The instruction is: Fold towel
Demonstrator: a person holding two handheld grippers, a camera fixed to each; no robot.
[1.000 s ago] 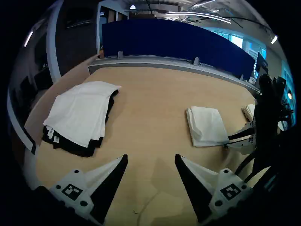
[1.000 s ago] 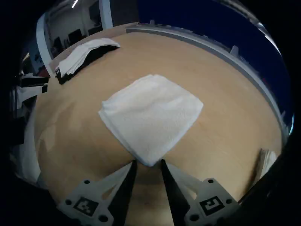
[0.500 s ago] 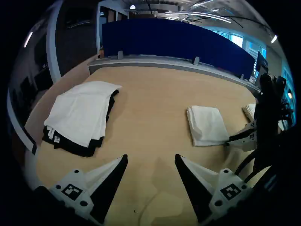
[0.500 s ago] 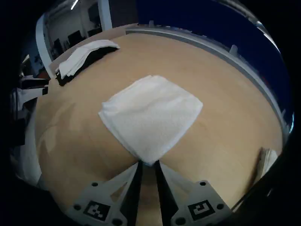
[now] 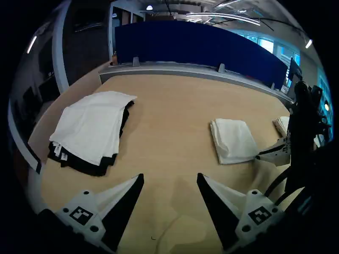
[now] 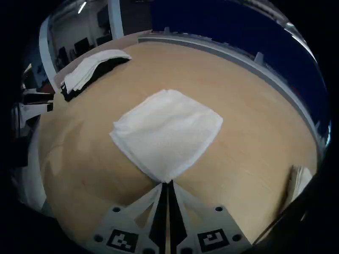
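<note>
A folded white towel [image 5: 233, 139] [image 6: 167, 131] lies flat on the wooden table [image 5: 169, 110]. My right gripper [image 6: 168, 183] is shut on the towel's near corner, its fingertips meeting right at the corner's point. In the left gripper view that same right gripper [image 5: 259, 157] touches the towel's front right corner, with a dark-sleeved arm [image 5: 303, 122] behind it. My left gripper [image 5: 169, 178] hovers open over bare table, well to the left of the towel, holding nothing. It also appears at the left edge of the right gripper view [image 6: 51, 101].
A pile of white towels on black ones [image 5: 91, 122] [image 6: 91, 65] sits at the table's left side. Another folded cloth [image 5: 282, 124] [image 6: 301, 180] lies at the right edge. A blue partition [image 5: 195, 44] runs along the table's far side.
My right gripper's fingers have closed step by step from a small gap to shut at the towel's corner. The left gripper has stayed still and open.
</note>
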